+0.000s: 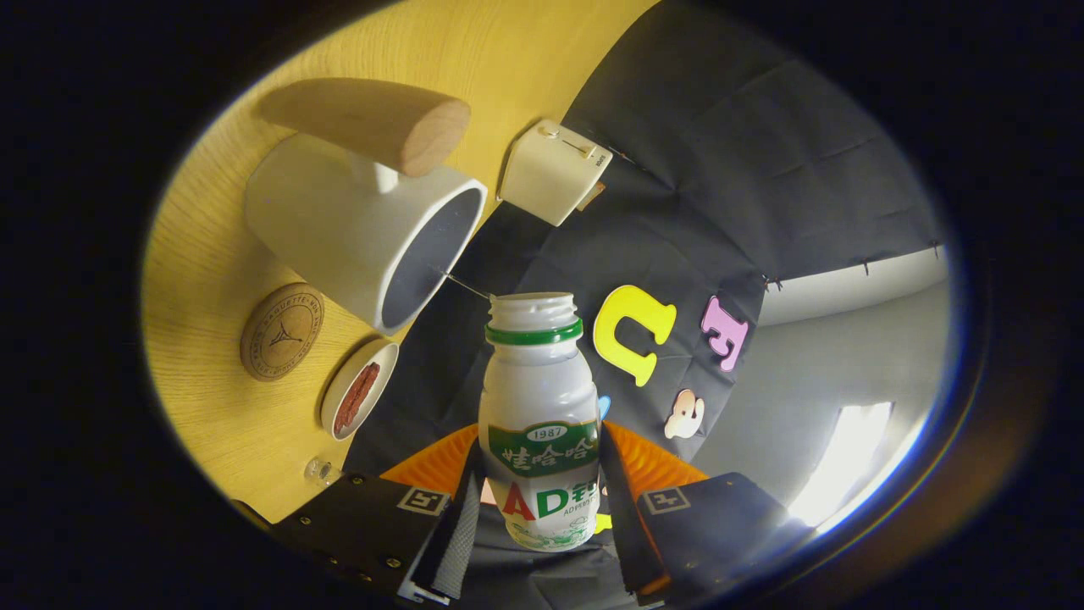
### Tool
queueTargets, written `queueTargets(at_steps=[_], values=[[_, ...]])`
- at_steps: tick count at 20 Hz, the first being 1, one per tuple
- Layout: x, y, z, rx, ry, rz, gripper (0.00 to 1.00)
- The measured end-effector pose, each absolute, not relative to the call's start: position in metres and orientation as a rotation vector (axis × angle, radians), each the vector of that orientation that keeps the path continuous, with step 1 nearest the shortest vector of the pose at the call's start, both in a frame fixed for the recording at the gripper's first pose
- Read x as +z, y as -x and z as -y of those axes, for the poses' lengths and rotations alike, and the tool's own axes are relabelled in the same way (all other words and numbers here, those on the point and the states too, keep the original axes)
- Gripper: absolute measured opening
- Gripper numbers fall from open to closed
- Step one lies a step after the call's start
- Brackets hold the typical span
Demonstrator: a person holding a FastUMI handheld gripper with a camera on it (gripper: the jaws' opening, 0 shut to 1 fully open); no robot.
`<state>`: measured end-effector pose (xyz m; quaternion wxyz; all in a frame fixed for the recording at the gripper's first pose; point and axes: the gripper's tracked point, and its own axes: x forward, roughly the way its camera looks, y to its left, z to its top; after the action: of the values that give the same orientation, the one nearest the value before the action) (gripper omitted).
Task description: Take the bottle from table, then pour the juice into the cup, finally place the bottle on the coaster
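My gripper (pixel 539 517) is shut on a small white bottle (pixel 539 415) with a green neck ring and an open mouth. Both fingers press on its lower body. The whole view is rolled over, so the wooden table (pixel 203 280) stands like a wall beside the bottle. The bottle's mouth is close to the rim of a white cup (pixel 364 233) with a wooden handle, and a thin stream runs from the mouth toward the cup's opening. A round cork coaster (pixel 282 332) lies on the table just past the cup's base.
A small white dish (pixel 359 400) with something reddish brown in it sits beside the coaster. A cream toaster-like box (pixel 555 172) stands at the table's far edge. A tiny clear cap or glass (pixel 320 470) lies near my fingers.
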<state>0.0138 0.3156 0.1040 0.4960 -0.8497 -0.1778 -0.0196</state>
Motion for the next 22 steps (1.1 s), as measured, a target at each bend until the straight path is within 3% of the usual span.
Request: queueTargets(at_steps=[13, 22], values=[[0.097, -0.016, -0.321, -0.050, 2.113, 0.461, 0.68], [0.084, -0.020, -0.290, 0.038, 1.869, 0.290, 0.68]])
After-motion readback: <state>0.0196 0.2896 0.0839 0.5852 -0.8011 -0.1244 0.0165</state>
